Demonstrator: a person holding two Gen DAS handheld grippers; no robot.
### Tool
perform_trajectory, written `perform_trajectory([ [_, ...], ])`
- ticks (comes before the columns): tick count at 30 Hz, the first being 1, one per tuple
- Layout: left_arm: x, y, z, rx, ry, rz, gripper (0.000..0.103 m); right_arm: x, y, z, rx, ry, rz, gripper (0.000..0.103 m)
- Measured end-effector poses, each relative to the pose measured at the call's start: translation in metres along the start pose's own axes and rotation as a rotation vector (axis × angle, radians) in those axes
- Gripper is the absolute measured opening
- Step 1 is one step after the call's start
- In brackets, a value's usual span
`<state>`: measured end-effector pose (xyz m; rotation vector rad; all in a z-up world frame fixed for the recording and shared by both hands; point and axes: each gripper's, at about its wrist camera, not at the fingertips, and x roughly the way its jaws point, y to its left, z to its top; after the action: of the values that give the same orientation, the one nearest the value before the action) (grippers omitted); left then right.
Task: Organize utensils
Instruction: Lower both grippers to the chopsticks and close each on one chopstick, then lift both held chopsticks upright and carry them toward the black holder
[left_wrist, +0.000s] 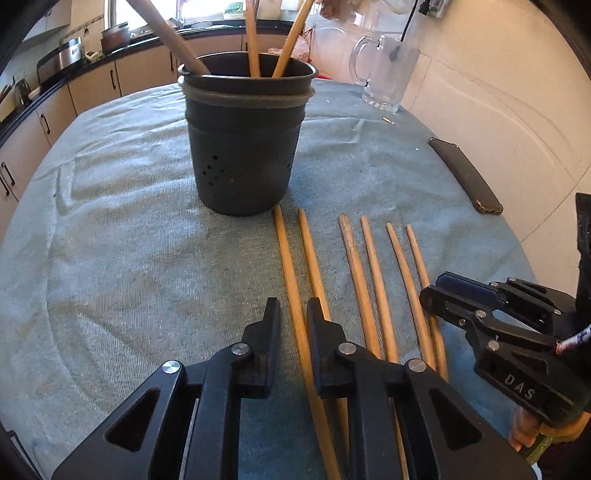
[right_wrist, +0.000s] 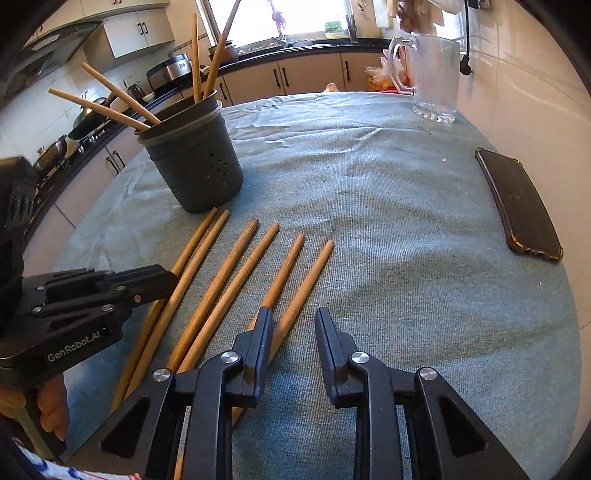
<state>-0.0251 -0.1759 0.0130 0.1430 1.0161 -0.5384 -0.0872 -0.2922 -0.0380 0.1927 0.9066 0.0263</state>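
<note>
Several wooden chopsticks (left_wrist: 356, 273) lie side by side on the blue-grey cloth, also in the right wrist view (right_wrist: 225, 273). A dark grey utensil holder (left_wrist: 245, 140) stands behind them with several chopsticks upright in it; it shows at the left in the right wrist view (right_wrist: 194, 162). My left gripper (left_wrist: 293, 310) is open, its fingers straddling the leftmost chopstick (left_wrist: 290, 266) just above the cloth. My right gripper (right_wrist: 293, 317) is open, low over the rightmost chopsticks (right_wrist: 310, 273), holding nothing. Each gripper shows in the other's view, the right one (left_wrist: 436, 291) and the left one (right_wrist: 162, 280).
A black phone (right_wrist: 521, 206) lies near the right table edge by the white wall. A clear glass mug (right_wrist: 434, 79) stands at the far right of the table. Kitchen counters and cabinets run behind and to the left of the table.
</note>
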Motion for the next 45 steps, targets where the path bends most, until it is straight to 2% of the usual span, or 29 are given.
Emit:
perform_trajectory([
  [1,0.001,-0.001,0.002,-0.001,0.001,0.008,0.013,0.0,0.001,0.0,-0.007,-0.001,-0.008,0.024],
  [2,0.003,-0.002,0.004,-0.006,0.003,0.016,0.007,0.001,0.003,0.0,-0.013,-0.002,-0.017,0.019],
  [3,0.002,0.0,0.004,-0.017,0.005,0.022,0.007,0.001,0.003,0.0,-0.013,-0.002,-0.026,0.014],
  [8,-0.006,0.016,0.0,-0.105,0.042,0.002,0.006,-0.004,-0.009,-0.002,0.023,0.021,-0.008,0.01],
  [11,-0.016,0.028,-0.013,-0.14,0.064,-0.004,0.006,-0.012,-0.018,-0.009,0.011,0.046,-0.022,0.01],
  [16,-0.03,0.032,-0.027,-0.135,0.116,-0.01,0.007,-0.028,-0.03,-0.025,-0.021,0.088,-0.044,0.011],
  [18,-0.032,0.032,-0.026,-0.125,0.13,-0.018,0.007,-0.032,-0.034,-0.027,-0.016,0.104,-0.052,0.013],
  [21,-0.029,0.029,-0.018,-0.099,0.129,0.01,0.007,-0.032,-0.04,-0.024,0.004,0.122,-0.056,0.013],
  [24,-0.018,0.03,-0.01,-0.095,0.161,-0.007,0.007,-0.028,-0.042,-0.018,0.011,0.138,-0.065,0.013],
  [39,0.009,0.02,0.024,-0.07,0.139,0.026,0.007,0.005,-0.034,0.025,-0.055,0.206,-0.141,0.013],
  [45,0.006,0.021,0.02,-0.054,0.088,0.027,0.005,0.008,-0.028,0.025,-0.059,0.147,-0.174,0.007],
])
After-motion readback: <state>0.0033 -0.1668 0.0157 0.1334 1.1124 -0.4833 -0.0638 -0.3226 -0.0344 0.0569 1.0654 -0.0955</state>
